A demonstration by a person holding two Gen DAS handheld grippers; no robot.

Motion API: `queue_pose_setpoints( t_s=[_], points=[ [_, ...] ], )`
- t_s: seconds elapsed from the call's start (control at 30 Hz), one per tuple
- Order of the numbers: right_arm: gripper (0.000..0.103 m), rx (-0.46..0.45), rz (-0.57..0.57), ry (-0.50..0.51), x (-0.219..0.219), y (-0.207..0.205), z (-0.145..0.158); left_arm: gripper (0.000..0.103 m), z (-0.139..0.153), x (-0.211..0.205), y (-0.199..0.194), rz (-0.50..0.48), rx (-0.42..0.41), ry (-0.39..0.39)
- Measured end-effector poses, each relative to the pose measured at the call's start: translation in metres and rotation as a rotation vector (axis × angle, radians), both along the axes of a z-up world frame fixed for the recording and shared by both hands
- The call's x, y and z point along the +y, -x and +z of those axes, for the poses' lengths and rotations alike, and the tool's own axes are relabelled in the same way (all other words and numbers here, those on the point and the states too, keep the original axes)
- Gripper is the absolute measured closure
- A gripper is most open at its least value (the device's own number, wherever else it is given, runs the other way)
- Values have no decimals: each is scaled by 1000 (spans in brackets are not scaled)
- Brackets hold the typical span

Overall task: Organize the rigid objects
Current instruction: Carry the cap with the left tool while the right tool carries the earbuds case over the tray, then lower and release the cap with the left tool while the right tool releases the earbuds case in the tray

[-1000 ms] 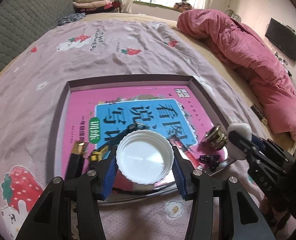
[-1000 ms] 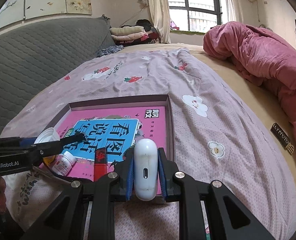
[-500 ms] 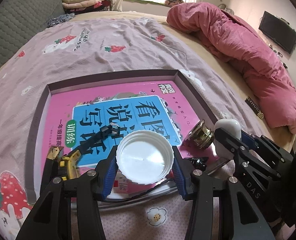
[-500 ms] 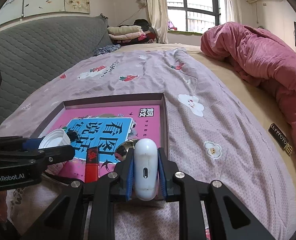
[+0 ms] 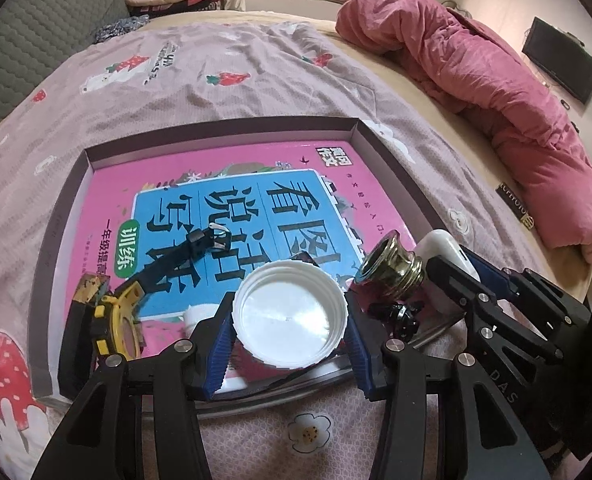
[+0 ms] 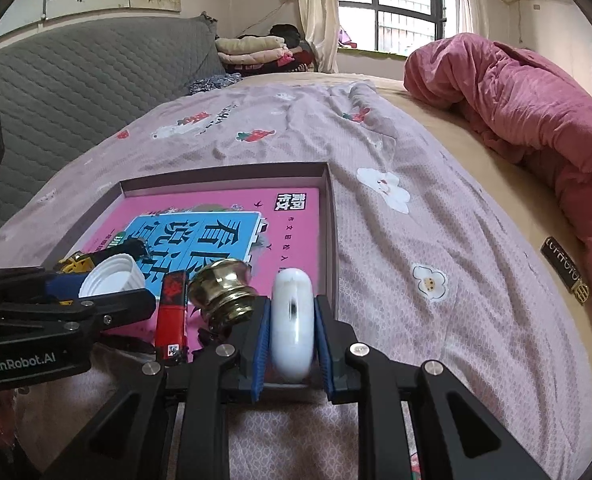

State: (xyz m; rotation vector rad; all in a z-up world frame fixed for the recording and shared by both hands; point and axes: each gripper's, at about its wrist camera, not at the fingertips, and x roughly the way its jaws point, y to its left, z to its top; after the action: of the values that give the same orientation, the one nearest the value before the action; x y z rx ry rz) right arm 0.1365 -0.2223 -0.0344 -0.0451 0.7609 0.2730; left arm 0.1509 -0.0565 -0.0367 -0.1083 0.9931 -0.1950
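My left gripper (image 5: 288, 334) is shut on a white plastic lid (image 5: 290, 316), held over the near edge of a shallow box (image 5: 224, 126) lined with a pink book (image 5: 216, 208). My right gripper (image 6: 292, 330) is shut on a white earbud case (image 6: 292, 316), held over the box's near right corner; it also shows in the left wrist view (image 5: 445, 252). In the box lie a brass knob (image 5: 391, 260), a black and yellow watch (image 5: 144, 284), a red lighter (image 6: 172, 312) and a small black clip (image 5: 399, 316).
The box sits on a mauve strawberry-print bedsheet (image 5: 216, 48). A pink quilt (image 6: 535, 120) is heaped at the right. A grey padded headboard (image 6: 76, 80) runs along the left, with folded clothes (image 6: 256, 50) at the far end.
Both grippers have moved forward over the box's near edge, still holding their objects. The earbud case looks blurred now, as if shifting in the right gripper.
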Motion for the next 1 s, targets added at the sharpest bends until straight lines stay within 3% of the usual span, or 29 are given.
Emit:
queue_pose_setpoints(
  t_s=[1.0],
  points=[
    [81,-26,-20,19,-2,18,7,52,-10,-2,-4,-1,34,3]
  ],
)
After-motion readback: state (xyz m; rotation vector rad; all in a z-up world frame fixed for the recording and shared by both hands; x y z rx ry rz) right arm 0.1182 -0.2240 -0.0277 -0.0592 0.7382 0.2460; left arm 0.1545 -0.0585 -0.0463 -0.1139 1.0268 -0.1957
